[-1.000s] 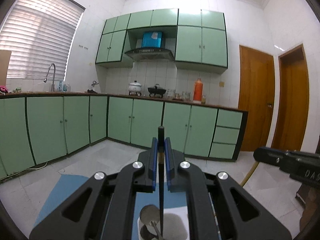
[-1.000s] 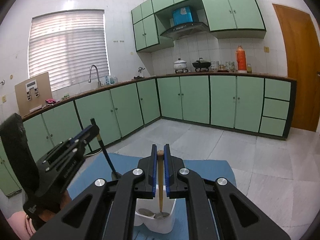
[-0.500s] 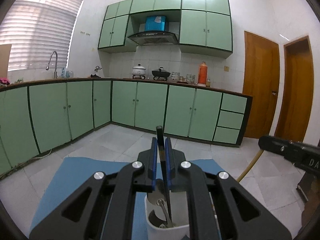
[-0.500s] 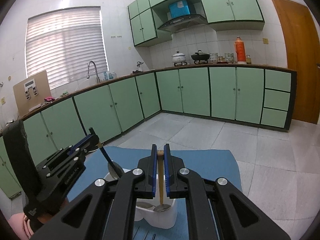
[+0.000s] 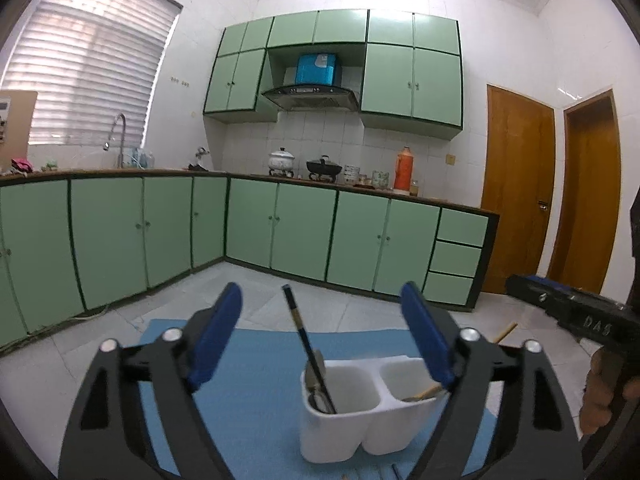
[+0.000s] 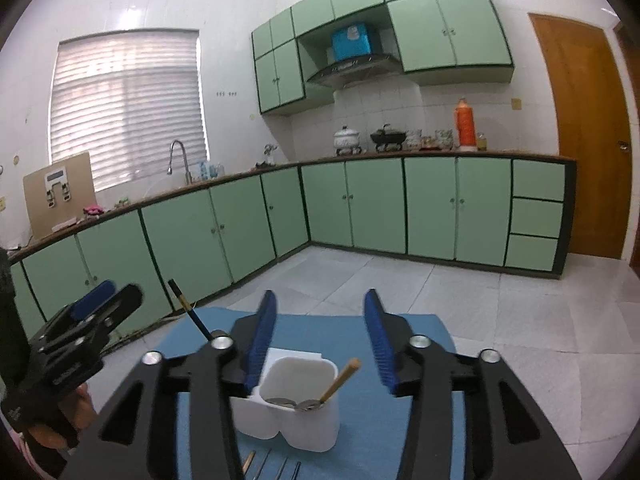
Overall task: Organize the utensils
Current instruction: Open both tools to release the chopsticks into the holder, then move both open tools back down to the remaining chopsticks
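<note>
- A white two-compartment holder [image 5: 352,408] stands on a blue mat [image 5: 248,380], with green cabinets [image 5: 304,232] far behind and wooden doors [image 5: 516,184] at far right.
- The dark-handled utensil [image 5: 306,340] leans in the holder's left compartment; the wooden-handled spoon [image 6: 340,380] leans in the other.
- More utensils [image 6: 272,464] lie on the mat's near edge, partly hidden by the right gripper's frame.
- The left gripper [image 5: 320,332] is opening, spread wide, nothing pinched; the dark handle stands free between its fingers.
- The right gripper [image 6: 320,336] is opening too, clear of the wooden handle.
- A second ago both pinched those handles tight; now both utensils rest in the holder.
</note>
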Demonstrator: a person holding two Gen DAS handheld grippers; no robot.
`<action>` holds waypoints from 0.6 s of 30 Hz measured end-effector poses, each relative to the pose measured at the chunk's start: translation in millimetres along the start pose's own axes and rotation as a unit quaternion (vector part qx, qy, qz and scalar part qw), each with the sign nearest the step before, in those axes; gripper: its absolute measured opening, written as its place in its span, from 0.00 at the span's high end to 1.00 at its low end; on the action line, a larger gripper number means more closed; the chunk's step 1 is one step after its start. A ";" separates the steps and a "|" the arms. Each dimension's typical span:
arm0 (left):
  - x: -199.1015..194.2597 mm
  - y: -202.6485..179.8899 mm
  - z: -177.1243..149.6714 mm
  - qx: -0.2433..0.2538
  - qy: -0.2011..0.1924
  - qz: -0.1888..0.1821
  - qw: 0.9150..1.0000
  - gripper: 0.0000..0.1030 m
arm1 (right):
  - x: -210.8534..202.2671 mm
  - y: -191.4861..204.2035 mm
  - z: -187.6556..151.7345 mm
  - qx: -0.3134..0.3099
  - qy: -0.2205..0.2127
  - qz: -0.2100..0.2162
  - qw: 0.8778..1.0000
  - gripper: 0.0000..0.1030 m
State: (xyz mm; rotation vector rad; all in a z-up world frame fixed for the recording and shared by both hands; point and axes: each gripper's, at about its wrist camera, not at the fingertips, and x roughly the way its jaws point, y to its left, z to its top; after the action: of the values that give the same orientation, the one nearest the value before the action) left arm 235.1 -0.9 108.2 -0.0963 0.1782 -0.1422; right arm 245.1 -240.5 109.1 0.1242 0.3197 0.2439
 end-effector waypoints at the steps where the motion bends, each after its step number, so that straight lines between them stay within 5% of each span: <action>1: -5.6 1.2 -0.3 0.002 -0.002 0.007 1.000 0.18 | -6.7 -1.3 -0.5 0.003 -0.006 -0.001 1.000 0.51; 8: -40.7 10.7 -17.0 0.004 0.011 0.028 1.000 0.09 | -43.9 -1.0 -20.6 0.007 -0.031 -0.016 0.999 0.27; 18: -86.8 18.6 -99.6 0.007 0.077 0.043 0.996 0.06 | -79.3 12.6 -115.9 0.002 -0.018 -0.059 0.998 0.16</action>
State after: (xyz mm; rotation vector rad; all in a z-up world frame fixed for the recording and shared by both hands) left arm 134.8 22.2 23.3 -0.0639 0.3356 -0.0646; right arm 131.7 -239.2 25.4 0.1122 0.2906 0.1245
